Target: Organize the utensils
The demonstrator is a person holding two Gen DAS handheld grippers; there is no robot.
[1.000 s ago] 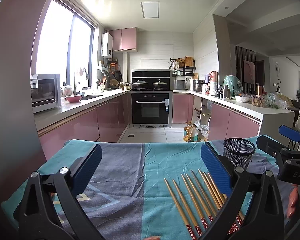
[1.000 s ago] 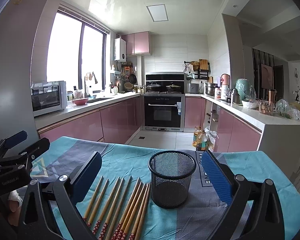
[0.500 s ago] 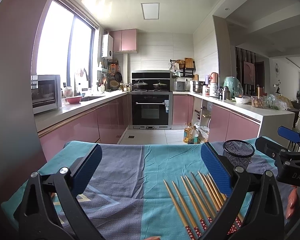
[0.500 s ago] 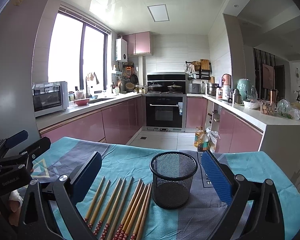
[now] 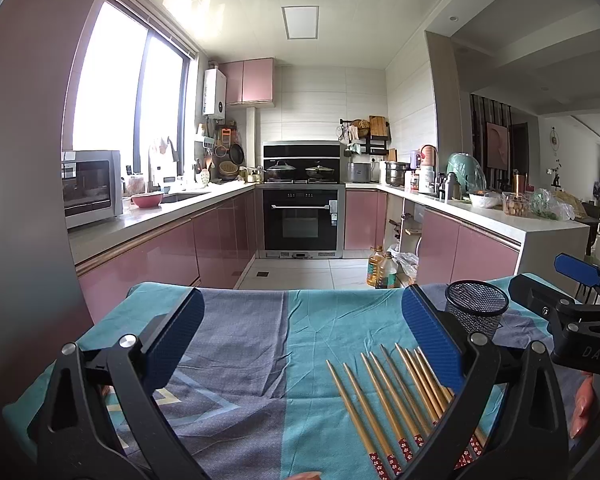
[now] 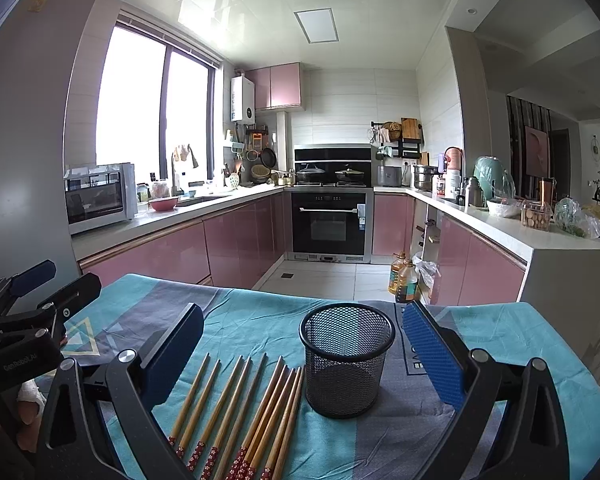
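Left gripper [image 5: 302, 340]: blue-padded jaws spread wide, gripping nothing, touching nothing. It is held level above the teal and grey patterned tablecloth [image 5: 240, 344], looking out across the table toward the kitchen. In the right wrist view this gripper [image 6: 36, 292] shows at the far left, with part of the person's left hand [image 6: 28, 404] beneath it.

Right gripper [image 6: 300, 350]: jaws likewise spread wide and empty, clear of every object, held level over the cloth [image 6: 500, 332]. In the left wrist view it [image 5: 572, 280] sits at the far right, with fingers of the right hand [image 5: 584, 404] visible at its body.

Row of wooden chopsticks with red patterned ends [image 6: 244, 404]: lying flat on the cloth, side by side, below and between the right gripper's jaws, nearer its left jaw. From the left gripper they [image 5: 392, 396] lie below its right jaw, partly hidden by it.

Round black wire-mesh holder [image 6: 346, 360]: upright, just right of the chopsticks, between the right gripper's jaws. No chopsticks are visible in it. From the left gripper it [image 5: 476, 312] stands beyond its right jaw.
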